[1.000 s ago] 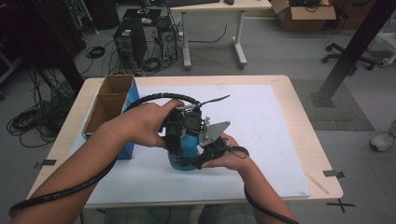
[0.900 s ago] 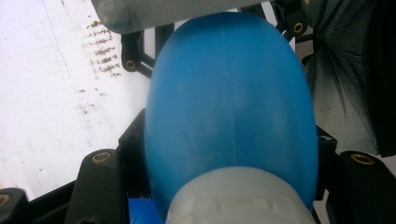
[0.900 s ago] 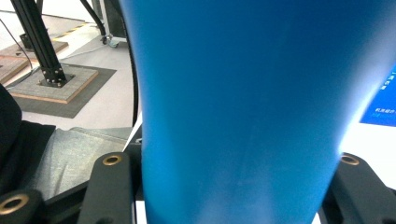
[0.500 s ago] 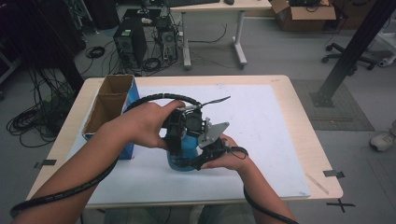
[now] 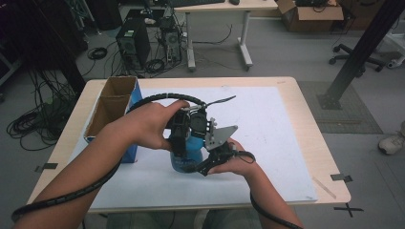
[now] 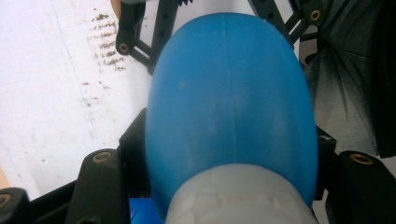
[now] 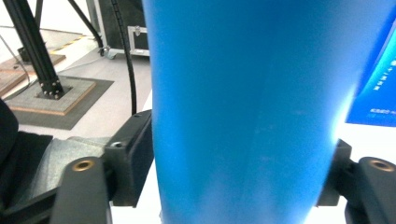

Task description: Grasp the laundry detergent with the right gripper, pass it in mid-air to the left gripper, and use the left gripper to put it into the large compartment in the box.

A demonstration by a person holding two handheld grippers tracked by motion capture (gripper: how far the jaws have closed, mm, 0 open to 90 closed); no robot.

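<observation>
A blue bottle stands upright on the white sheet that covers the counter, near its front edge and just right of a blue-sided cardboard box with two open compartments. The left tool comes down on the bottle from above, and in the left gripper view its jaws are clamped on the pale neck piece under the rounded blue shoulder — a firm hold, with the jaws as narrow as they go here. The right tool meets the bottle low on its right side, its grey three-cornered plate tilted up. In the right gripper view the blue body stands between its two jaws, which have just been opening; the left pad seems to sit against the bottle wall, while the right one is lost in glare, so I cannot tell whether it presses. Both hands sit close together over the bottle — the left hand above, the right hand beside and below.
</observation>
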